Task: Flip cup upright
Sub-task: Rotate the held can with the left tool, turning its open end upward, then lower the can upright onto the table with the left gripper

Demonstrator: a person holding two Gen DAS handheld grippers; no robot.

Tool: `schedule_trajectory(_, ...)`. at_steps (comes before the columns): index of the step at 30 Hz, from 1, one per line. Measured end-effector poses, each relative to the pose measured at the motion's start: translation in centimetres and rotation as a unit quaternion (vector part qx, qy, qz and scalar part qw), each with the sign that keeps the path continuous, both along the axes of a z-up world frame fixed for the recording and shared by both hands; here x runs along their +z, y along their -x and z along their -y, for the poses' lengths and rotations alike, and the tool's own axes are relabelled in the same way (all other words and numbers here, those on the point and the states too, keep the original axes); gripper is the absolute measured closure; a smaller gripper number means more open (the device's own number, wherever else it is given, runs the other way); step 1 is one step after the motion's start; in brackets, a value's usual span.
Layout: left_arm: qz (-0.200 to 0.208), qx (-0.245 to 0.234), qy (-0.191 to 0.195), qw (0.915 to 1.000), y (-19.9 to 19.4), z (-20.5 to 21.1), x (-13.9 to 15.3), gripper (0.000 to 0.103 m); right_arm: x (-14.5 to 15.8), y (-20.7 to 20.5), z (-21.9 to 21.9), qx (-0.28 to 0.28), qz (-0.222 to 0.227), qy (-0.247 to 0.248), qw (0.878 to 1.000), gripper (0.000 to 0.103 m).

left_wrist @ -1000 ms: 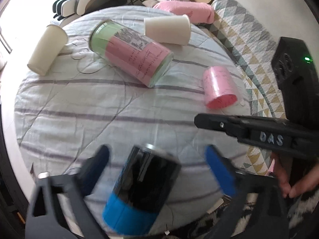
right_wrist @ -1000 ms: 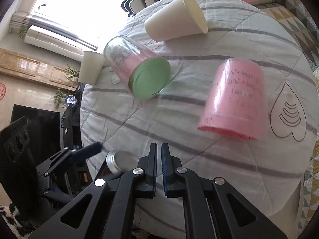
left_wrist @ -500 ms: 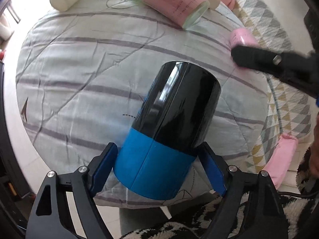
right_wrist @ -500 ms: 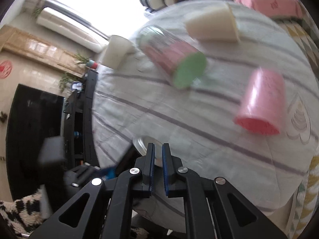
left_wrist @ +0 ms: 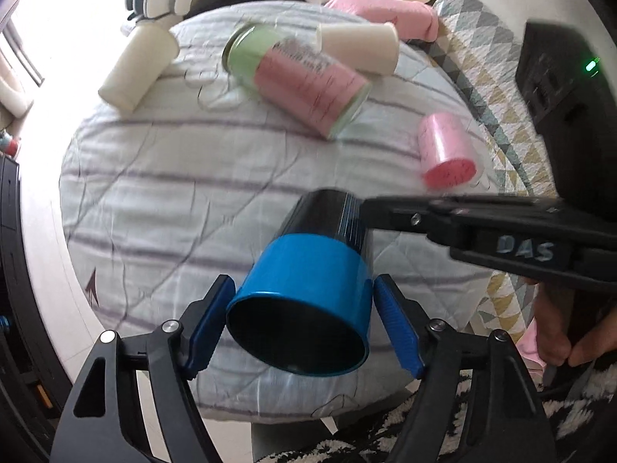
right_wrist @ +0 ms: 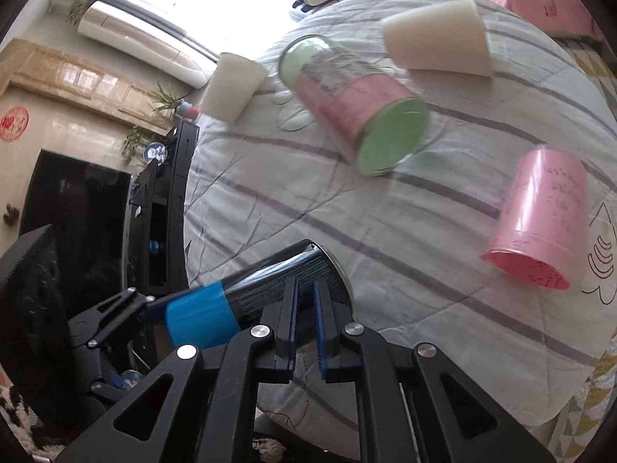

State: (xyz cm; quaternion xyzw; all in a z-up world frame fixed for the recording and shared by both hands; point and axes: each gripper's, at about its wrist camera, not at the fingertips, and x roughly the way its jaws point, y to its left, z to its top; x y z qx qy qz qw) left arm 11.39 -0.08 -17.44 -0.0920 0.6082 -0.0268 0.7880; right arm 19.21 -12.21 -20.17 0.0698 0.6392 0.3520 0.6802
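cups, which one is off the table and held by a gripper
The black cup with the blue band, clamped at its blue end in the left gripper. The two white cups, the pink and the clear one lie on the cloth.

Glossy black cup [left_wrist: 327,223] – smooth blue band; quilted cloth table cover [left_wrist: 173,200].

Black cup [left_wrist: 308,301], blue band; grey-striped white tablecloth [left_wrist: 173,193].
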Motion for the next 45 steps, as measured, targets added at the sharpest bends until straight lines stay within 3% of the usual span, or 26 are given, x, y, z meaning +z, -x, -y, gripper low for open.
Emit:
schedule_trajectory(10,0.003,-0.035,-0.009,0.9993,-4.3,2.7,0.9,0.028,-1.5,-2.1,1.9,-0.045,-0.038,0.008,0.998,0.095)
schedule_trajectory(14,-0.017,-0.035,-0.017,0.9991,-2.4,1.4,1.1,0.025,-0.1,-2.3,2.2,-0.043,-0.025,-0.008,0.999,0.095)
schedule_trajectory(17,-0.042,-0.025,-0.031,0.9984,0.1,-0.1,0.2,0.007,0.5,-1.8,1.8,-0.032,-0.027,-0.018,0.999,0.095)
schedule_trajectory(23,-0.088,-0.006,0.003,0.9961,2.4,-1.7,-4.6,0.003,0.3,0.3,-0.7,0.0,-0.031,-0.021,0.999,0.094)
schedule_trajectory(24,-0.093,-0.006,0.003,0.9956,2.6,-1.6,-5.1,0.004,0.1,0.7,-1.1,0.007,-0.031,-0.018,0.999,0.094)
schedule_trajectory(27,-0.094,-0.006,0.016,0.9955,3.0,-1.4,-6.1,0.02,-0.3,1.6,-1.9,0.011,-0.03,-0.013,0.999,0.089)
schedule_trajectory(34,-0.064,-0.013,0.006,0.9978,2.6,-1.2,-4.1,0.024,1.5,2.0,-2.3,0.025,0.007,-0.02,0.999,0.089)
schedule_trajectory(45,-0.009,-0.05,-0.045,0.9977,-2.9,1.1,0.6,0.031,-1.3,-2.0,0.4,-0.035,-0.034,0.002,0.999,0.088)
